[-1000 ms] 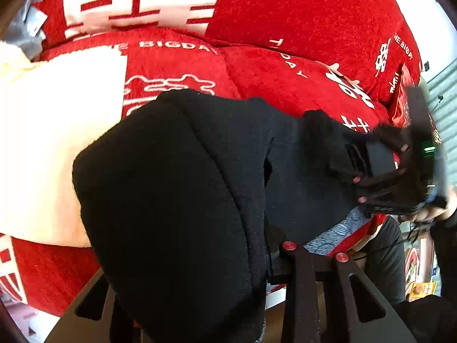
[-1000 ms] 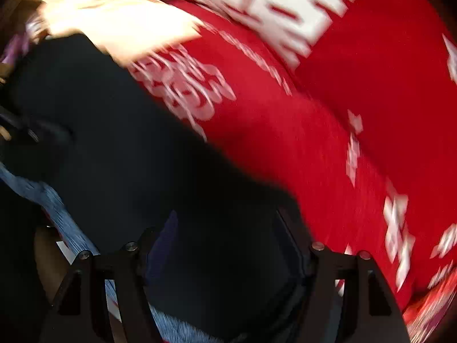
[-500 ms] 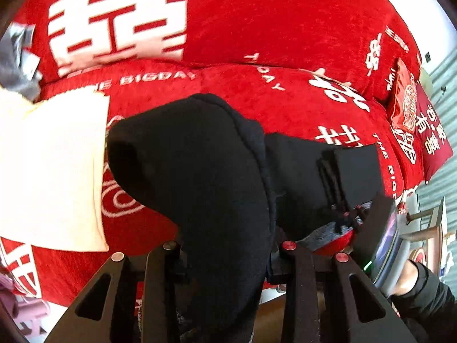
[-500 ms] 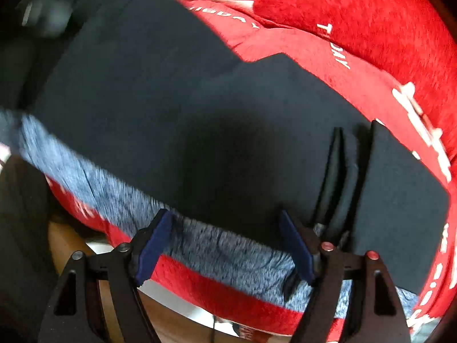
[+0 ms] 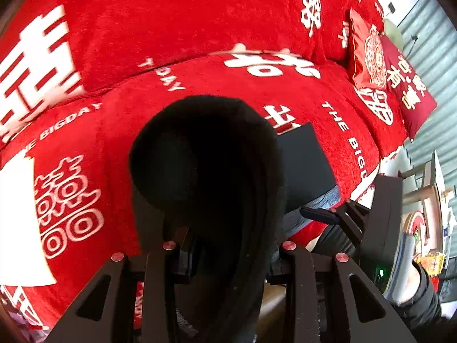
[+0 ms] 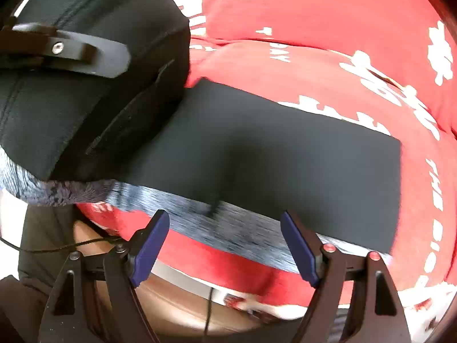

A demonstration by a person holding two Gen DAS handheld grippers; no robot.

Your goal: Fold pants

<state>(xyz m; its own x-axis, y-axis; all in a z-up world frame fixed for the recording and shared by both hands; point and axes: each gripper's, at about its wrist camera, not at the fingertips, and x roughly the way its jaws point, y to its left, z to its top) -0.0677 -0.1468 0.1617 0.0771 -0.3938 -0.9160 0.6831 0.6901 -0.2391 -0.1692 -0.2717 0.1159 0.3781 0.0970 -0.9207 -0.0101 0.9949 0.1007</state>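
Pants [image 6: 257, 154]: black, part lying flat on the red bedspread, part bunched up and lifted at the left.
Left tool [image 5: 228, 254]: clamped narrow on a thick fold of the black pants, the bunch filling the middle of its view and hiding the fingertips.
Right tool [image 6: 225, 245]: jaws have just been opening and now stand wide, blue pads [image 6: 150, 245] clear, nothing between them; it hangs over the near edge of the flat pants.
Flat part: a dark rectangle running left to right across the bedspread, its far edge against the white lettering.
Grey cloth [image 6: 200, 223]: a mottled blue-grey strip showing along the near edge, under the pants.
Bedspread [image 5: 200, 28]: red plush with white characters and "THE BIGDAY" print.
Cushions [image 5: 371, 54]: two red ones at the far right.
White cloth [image 5: 17, 223]: lying at the left, well apart from the pants.
Sleeve [image 5: 422, 300]: dark, lower right, by the right tool's body.
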